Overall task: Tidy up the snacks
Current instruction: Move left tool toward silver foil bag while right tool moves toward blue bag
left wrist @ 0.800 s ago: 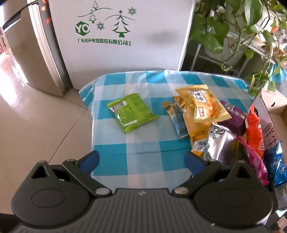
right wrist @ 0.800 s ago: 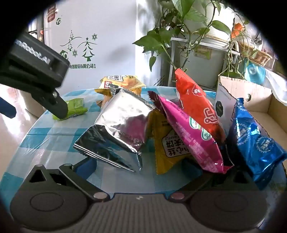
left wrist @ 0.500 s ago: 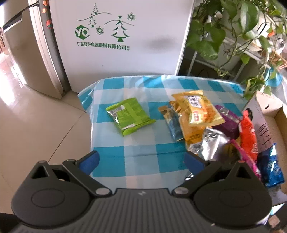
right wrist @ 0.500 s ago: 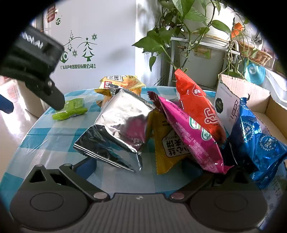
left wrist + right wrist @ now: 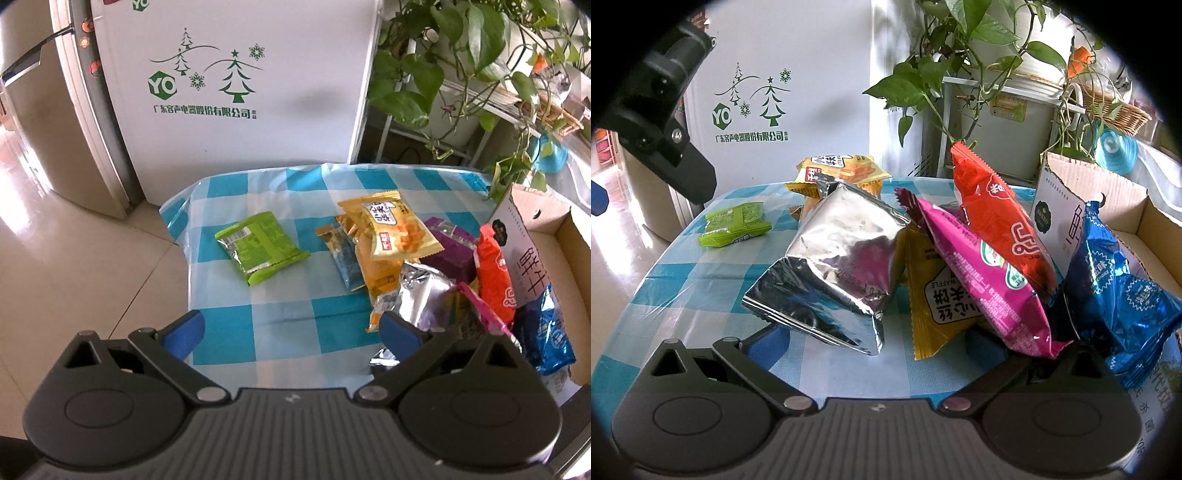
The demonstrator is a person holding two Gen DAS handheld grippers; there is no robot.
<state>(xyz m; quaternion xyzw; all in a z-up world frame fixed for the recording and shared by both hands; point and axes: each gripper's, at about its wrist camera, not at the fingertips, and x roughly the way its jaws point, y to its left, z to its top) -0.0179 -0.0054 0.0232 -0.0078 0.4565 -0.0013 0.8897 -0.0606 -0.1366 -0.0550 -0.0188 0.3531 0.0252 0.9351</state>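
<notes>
Snack packets lie on a blue checked tablecloth (image 5: 284, 321). A green packet (image 5: 260, 245) lies apart at the left, also in the right wrist view (image 5: 735, 223). A heap at the right holds a yellow packet (image 5: 391, 229), a silver packet (image 5: 834, 266), a pink packet (image 5: 982, 277), a red packet (image 5: 1001, 218) and a blue packet (image 5: 1123, 295). My left gripper (image 5: 291, 330) is open and empty, high above the table's near edge. My right gripper (image 5: 875, 341) is open, low, with the silver and pink packets just ahead of its fingers.
An open cardboard box (image 5: 565, 240) stands at the table's right edge, also in the right wrist view (image 5: 1137, 206). A white appliance (image 5: 236, 81) stands behind the table. Potted plants on a rack (image 5: 461, 66) are at the back right. Tiled floor (image 5: 74, 258) lies left.
My left gripper has pulled back and risen, so the table looks smaller and farther. In the right wrist view the left gripper has moved up and left. The packets have not moved.
</notes>
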